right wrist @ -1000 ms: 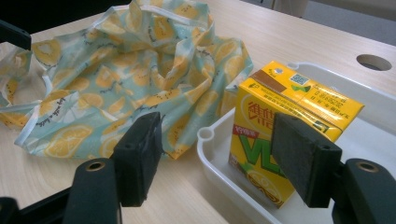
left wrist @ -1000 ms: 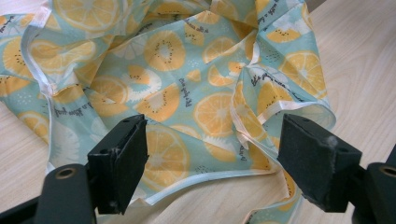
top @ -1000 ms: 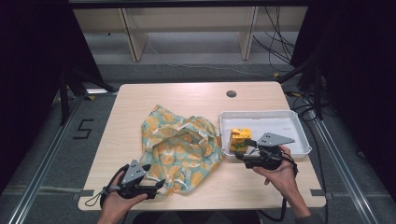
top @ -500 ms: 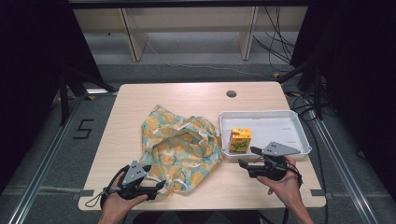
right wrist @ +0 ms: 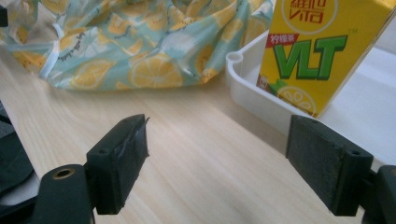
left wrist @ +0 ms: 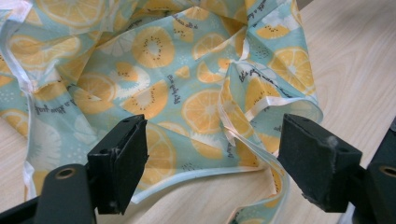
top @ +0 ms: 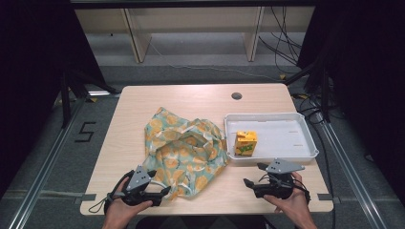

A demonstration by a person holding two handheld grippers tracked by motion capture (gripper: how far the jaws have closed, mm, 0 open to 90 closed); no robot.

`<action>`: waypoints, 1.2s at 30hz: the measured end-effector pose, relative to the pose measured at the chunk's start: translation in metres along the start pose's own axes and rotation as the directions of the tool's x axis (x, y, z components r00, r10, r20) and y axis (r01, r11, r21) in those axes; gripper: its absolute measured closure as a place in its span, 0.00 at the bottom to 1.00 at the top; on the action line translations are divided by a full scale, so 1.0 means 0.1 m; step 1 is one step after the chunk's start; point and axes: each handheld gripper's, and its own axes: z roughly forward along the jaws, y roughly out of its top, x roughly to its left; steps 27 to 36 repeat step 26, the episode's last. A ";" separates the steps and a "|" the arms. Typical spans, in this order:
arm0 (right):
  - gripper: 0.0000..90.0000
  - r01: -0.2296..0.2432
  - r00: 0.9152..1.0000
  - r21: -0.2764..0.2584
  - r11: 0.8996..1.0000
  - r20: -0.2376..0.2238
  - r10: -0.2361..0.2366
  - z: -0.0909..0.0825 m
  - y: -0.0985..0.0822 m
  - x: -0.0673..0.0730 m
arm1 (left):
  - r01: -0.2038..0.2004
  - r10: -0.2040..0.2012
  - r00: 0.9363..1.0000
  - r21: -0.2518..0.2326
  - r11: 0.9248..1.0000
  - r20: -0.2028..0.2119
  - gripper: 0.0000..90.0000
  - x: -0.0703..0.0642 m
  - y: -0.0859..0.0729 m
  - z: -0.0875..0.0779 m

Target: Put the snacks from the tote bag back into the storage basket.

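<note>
A cloth bag [top: 184, 150] printed with orange and lemon slices lies crumpled in the middle of the table. My left gripper [top: 165, 191] rests at the bag's front edge; in the left gripper view it [left wrist: 215, 140] is open, and the bag's hem [left wrist: 243, 140] lies between the pads without touching them. A yellow juice carton [top: 246, 143] stands upright at the left end of the white tray [top: 286, 124]. My right gripper [top: 253, 174] sits in front of the tray. Its jaws have just been opening, and it [right wrist: 219, 140] holds nothing, with the carton [right wrist: 313, 51] beyond it.
The wooden table [top: 191, 98] has a round cable hole [top: 236, 96] near its far edge. Past the table there are shelf legs and cables on the floor. The tray's white rim [right wrist: 252, 93] rises just ahead of the right jaw.
My right gripper has drawn back from the carton in the tray toward the table's front edge, and its jaws stand wider. The carton stays in the tray. The left gripper has not moved.
</note>
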 end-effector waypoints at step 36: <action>0.22 0.006 1.000 0.134 0.991 0.012 -0.008 -0.05 -0.26 0.01 | -0.022 0.022 1.000 0.003 1.000 -0.012 0.26 -0.03 -0.06 0.00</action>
